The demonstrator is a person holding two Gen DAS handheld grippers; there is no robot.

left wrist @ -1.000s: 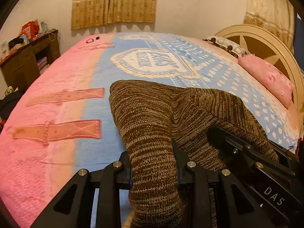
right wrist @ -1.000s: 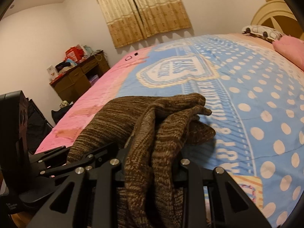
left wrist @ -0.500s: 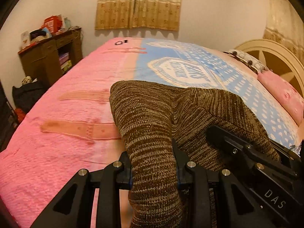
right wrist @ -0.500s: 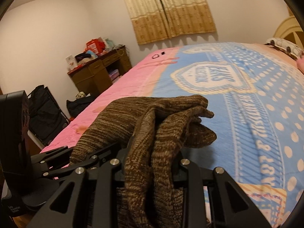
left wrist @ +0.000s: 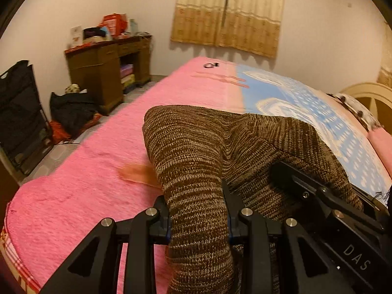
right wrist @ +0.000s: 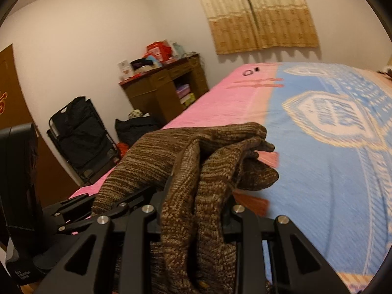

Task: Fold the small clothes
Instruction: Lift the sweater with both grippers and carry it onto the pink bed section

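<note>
Right now both claws are clamped on the same brown knit garment [left wrist: 196,161], so the garment lies straight ahead of each one, gripped at the near edge and spilling forward over the bed [left wrist: 80,188]. Nearest the left wrist camera, the left gripper [left wrist: 197,223] pinches a thick band of the knit between narrow jaws, with cloth hanging below them. Just to its right the black frame of the right gripper [left wrist: 325,210] shows, half buried under the same fabric. In the right wrist view, the right gripper [right wrist: 193,218] holds a bunched double fold of the garment [right wrist: 196,161], and the left tool sits close beside it on the left. The two grips are near each other, so the garment's long axis runs away from the claws rather than stretching between them, and neither hand is plainly nearer. I judge that the next move depends on laying that far, loose end flat on the bed [right wrist: 318,171] past the claws.

Beyond the garment lies the pink strip of the bedcover, then the blue patterned part. Further left of the bed stand a dark bag [left wrist: 71,115] and a wooden desk [left wrist: 105,73].

Compared with a moment ago, both views have swung toward that desk side. The pink strip and the floor now fill more of the frame, while the headboard has slid to the edge. The grips look unchanged.
</note>
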